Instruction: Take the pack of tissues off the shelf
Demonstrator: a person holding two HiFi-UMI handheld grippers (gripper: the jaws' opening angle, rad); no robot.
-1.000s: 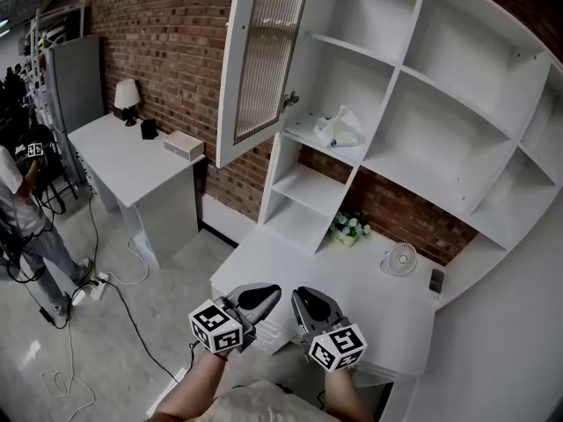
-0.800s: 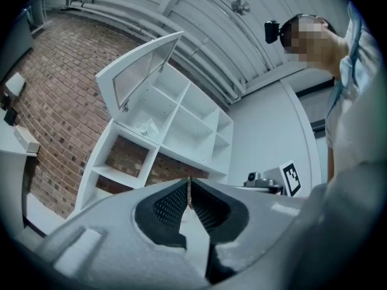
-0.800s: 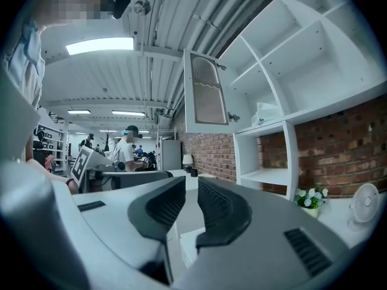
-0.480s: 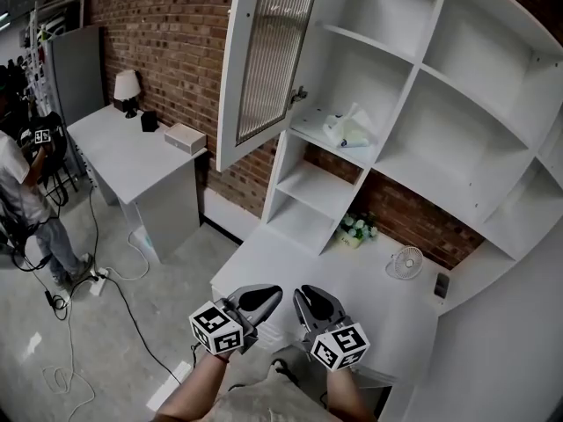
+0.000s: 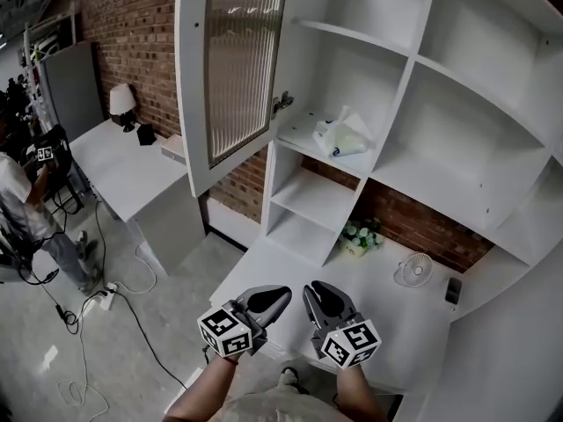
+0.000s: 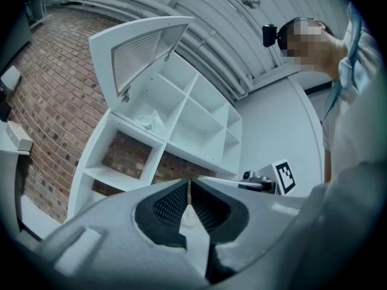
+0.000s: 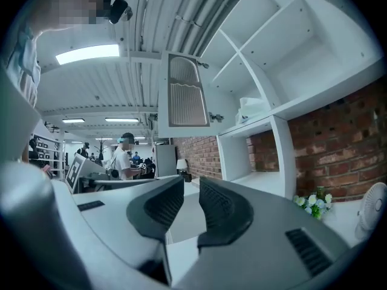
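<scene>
The pack of tissues [image 5: 342, 136], white with a crumpled top, lies in a middle compartment of the white shelf unit [image 5: 413, 60], just right of the open glass door [image 5: 233, 60]. It also shows small and far off in the left gripper view, tissues [image 6: 150, 121], and in the right gripper view, tissues [image 7: 251, 109]. Both grippers are held low, side by side, in front of the white desk [image 5: 290, 275], well below and short of the pack. My left gripper [image 5: 283, 292] [image 6: 189, 183] is shut and empty. My right gripper [image 5: 313, 288] [image 7: 192, 183] stands a narrow gap open, empty.
On the desk under the shelves sit a small flower pot [image 5: 356, 236], a little white fan [image 5: 413, 271] and a dark object [image 5: 454, 288]. A side desk [image 5: 132, 170] with a lamp [image 5: 121, 104] stands at the left. A person [image 5: 26, 200] and cables [image 5: 106, 297] occupy the floor left.
Both grippers have moved forward toward the desk and shelf unit, which now looms larger and closer. The jaws look the same as before.
</scene>
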